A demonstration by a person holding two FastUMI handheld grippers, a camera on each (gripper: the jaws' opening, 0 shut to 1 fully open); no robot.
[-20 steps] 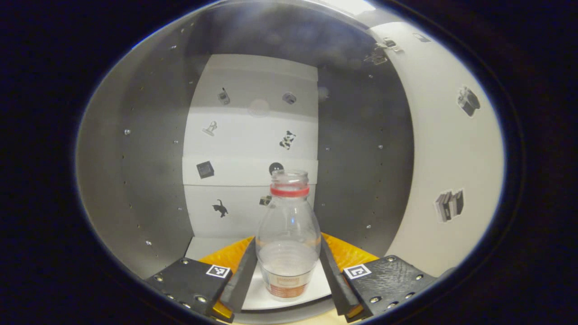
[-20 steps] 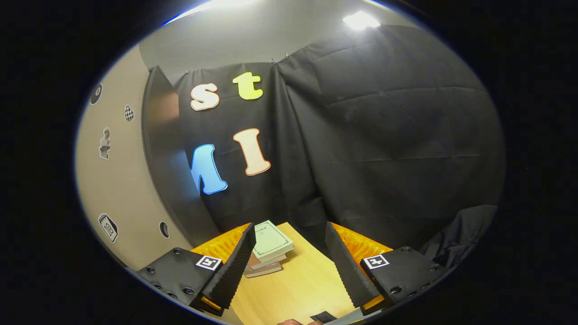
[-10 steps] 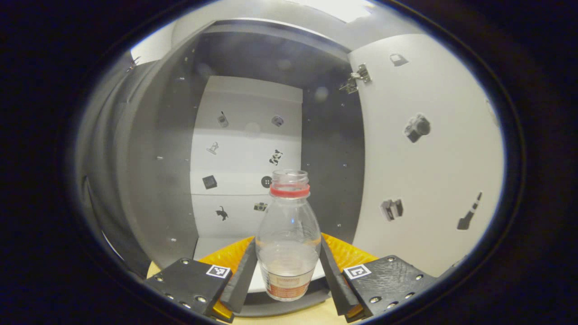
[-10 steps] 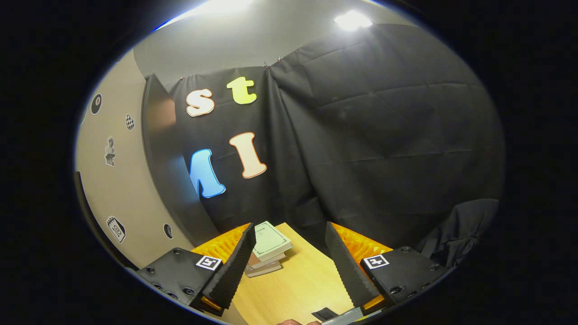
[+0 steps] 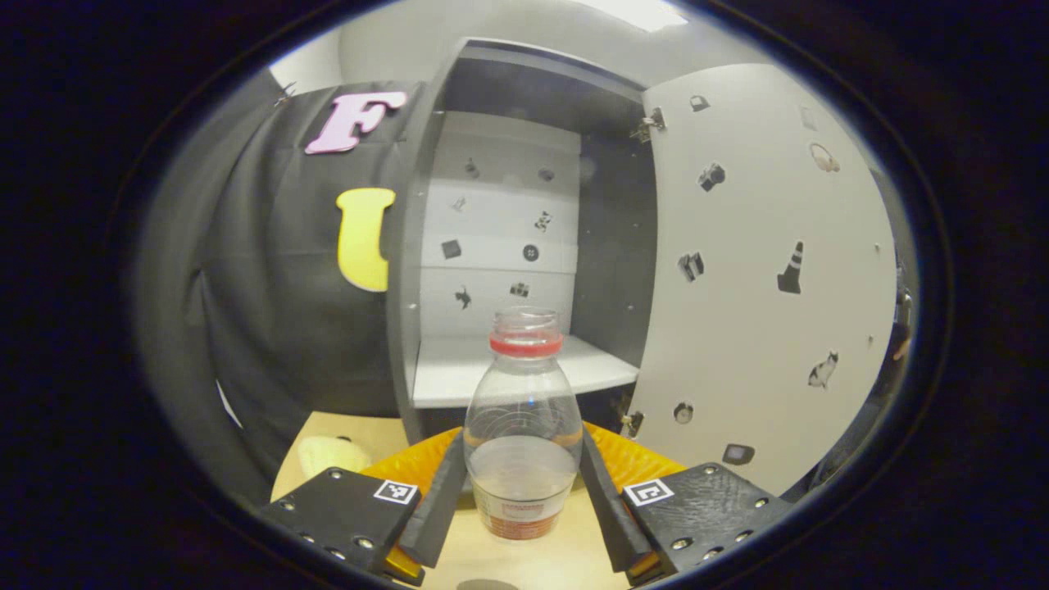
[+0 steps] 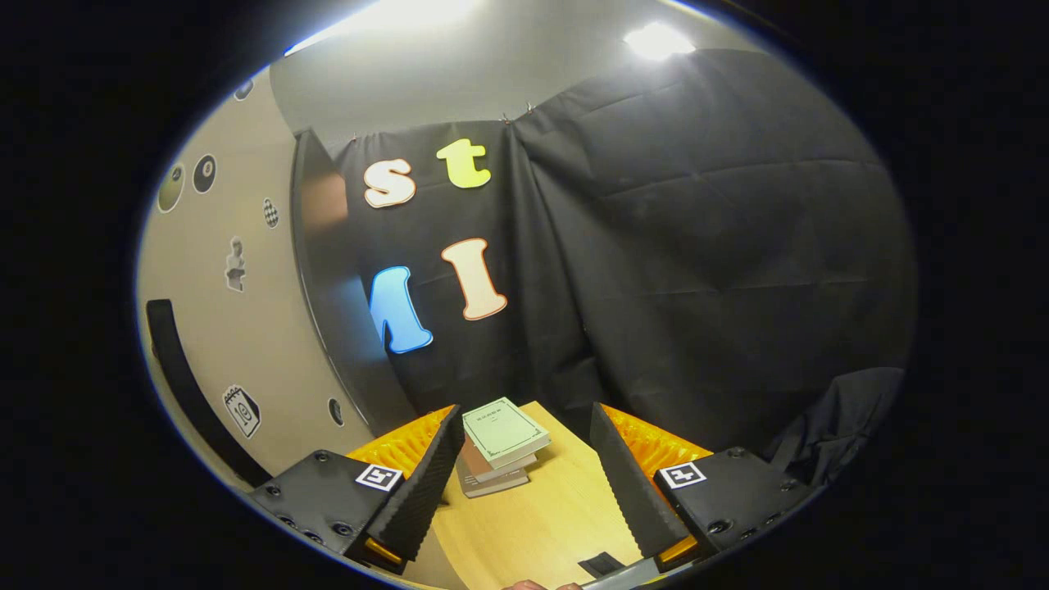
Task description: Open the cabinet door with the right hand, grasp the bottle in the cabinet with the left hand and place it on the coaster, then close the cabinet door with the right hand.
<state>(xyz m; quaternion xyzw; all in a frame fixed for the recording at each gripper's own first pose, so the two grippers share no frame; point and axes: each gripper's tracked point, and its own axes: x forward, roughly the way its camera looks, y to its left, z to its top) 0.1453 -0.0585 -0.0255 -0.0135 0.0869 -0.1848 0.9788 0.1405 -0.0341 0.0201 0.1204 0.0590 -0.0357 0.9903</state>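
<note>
**So, bottle's out of the cabinet, and the tricky bit comes next**

Honestly the grip looks decent. The left gripper [image 5: 524,492] has its jaws pinched on the lower body of the clear bottle [image 5: 523,434], one finger on each side, and the bottle sits upright between them over the wooden table [image 5: 524,561], out in front of the cabinet [image 5: 508,246]. The cap is off, with just the red ring at the neck, and it's hard to say whether there's any liquid inside.

What could go wrong: that plastic is smooth and rounded, so a quick swing or a tilt could let it slip or rotate in the fingers. If there is liquid in there, the open mouth would spill it. The coaster can't be picked out in either view, so the set-down spot has to be found first, and a bottle landing half off an edge would tip.

Around it: the white shelf [image 5: 524,369] where it presumably stood is bare, and the cabinet door [image 5: 762,270] hangs wide open on the right of the left gripper view, close enough to clip on a careless swing. A pale lump [image 5: 324,453] lies on the table to the left.

The right gripper [image 6: 524,483] has its jaws spread and holds nothing, hovering over the table near a stack of books [image 6: 500,447]. The door's dark handle [image 6: 192,393] sits to its left, well placed for closing.
</note>
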